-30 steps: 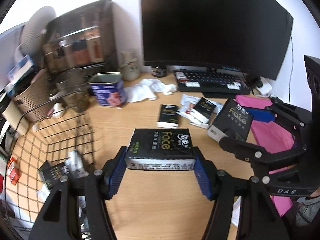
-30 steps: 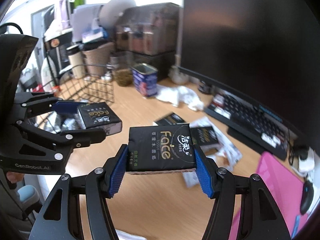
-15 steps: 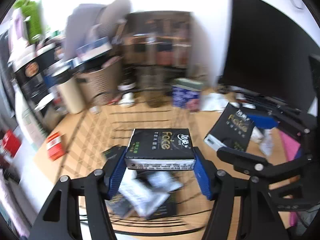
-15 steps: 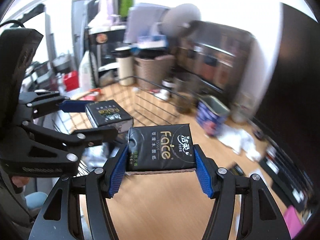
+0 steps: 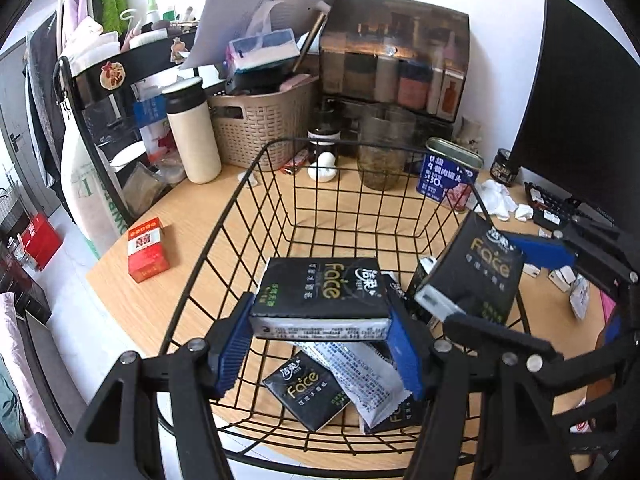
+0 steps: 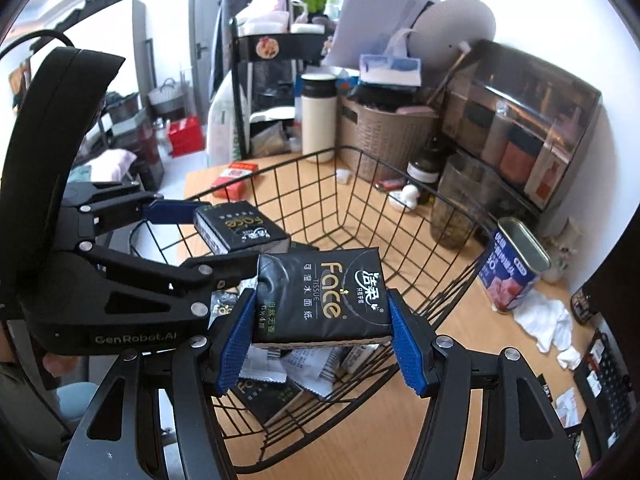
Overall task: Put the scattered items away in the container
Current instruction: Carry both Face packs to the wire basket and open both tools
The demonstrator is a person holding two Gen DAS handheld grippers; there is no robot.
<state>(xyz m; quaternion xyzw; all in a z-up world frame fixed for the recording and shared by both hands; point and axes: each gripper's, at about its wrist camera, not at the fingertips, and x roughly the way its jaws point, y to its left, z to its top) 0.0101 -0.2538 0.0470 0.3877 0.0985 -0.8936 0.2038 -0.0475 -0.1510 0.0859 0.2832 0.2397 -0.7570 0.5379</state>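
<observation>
Black wire basket sits right below both packs: we see left tool clamping one tissue pack, right tool clamping another pack, nearer the rim.

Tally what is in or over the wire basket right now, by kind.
Black tissue packs held in a claw: 2 (left claw holds pack; right claw holds pack)
Black tissue packs lying in basket, clearly seen: 1
White sachets, clearly seen: 1
Total: 4
</observation>
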